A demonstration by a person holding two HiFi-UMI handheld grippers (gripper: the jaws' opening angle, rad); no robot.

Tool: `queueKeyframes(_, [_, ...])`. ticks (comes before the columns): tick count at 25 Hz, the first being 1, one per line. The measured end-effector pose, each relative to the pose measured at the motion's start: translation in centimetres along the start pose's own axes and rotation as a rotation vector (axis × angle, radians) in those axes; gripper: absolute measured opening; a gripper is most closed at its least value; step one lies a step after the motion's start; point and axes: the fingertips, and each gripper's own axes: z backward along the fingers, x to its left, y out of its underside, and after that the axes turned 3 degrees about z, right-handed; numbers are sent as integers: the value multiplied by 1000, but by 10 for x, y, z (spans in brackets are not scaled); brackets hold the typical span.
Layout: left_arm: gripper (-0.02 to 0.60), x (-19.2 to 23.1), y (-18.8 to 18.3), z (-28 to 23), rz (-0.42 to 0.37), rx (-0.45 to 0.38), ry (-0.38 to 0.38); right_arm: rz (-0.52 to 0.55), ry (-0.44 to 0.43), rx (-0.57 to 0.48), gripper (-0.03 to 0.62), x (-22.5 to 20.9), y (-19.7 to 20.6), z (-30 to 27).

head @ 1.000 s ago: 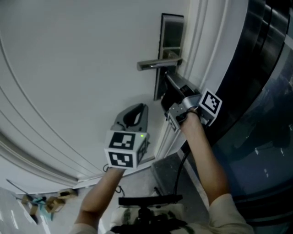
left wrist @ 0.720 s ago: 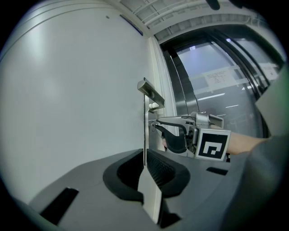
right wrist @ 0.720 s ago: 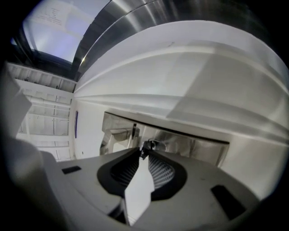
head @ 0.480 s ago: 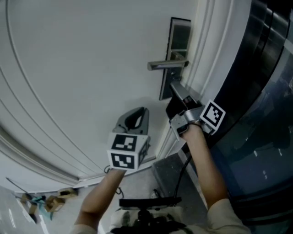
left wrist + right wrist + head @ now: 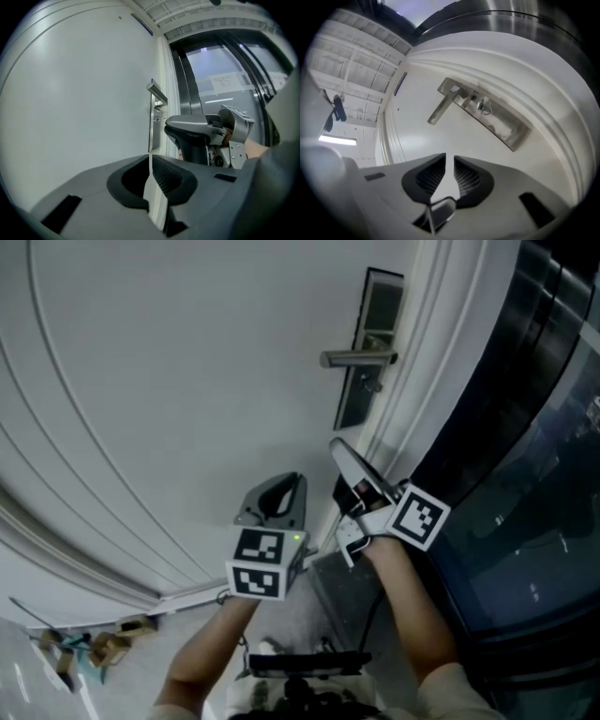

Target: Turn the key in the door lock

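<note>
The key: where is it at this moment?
In the right gripper view, upper centre, the key sits in the lock plate on the white door, just right of the lever handle.

open room lies between the right tongs (image 5: 449,157) and the key (image 5: 483,107).

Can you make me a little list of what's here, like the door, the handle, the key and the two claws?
Door: white
Handle: silver lever on the lock plate
Key: in the lock plate, under the handle
Left claw: jaws together, holding nothing
Right claw: jaws slightly apart, just been closing, nothing between them, off the key
</note>
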Motion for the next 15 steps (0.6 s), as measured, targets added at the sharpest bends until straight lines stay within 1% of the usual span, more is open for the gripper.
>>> queueKeyframes(2, [32, -2, 3, 8, -6, -4, -14, 93, 18, 27, 55, 9, 12, 6])
queueKeyframes(6, [32, -9, 8, 27, -9, -25, -63, 349, 44, 79, 28, 32, 36, 22])
queueKeyframes(8, [32, -17, 13, 37, -14, -27, -89, 447, 50, 105, 17, 40, 47, 34])
queueKeyframes(12, [32, -33, 23, 52, -15, -23, -136, 587, 69, 121, 9, 49, 58, 60])
queueKeyframes(15, [32, -51, 32, 64, -11, -15, -158, 642, 81, 119, 9, 55, 63, 84])
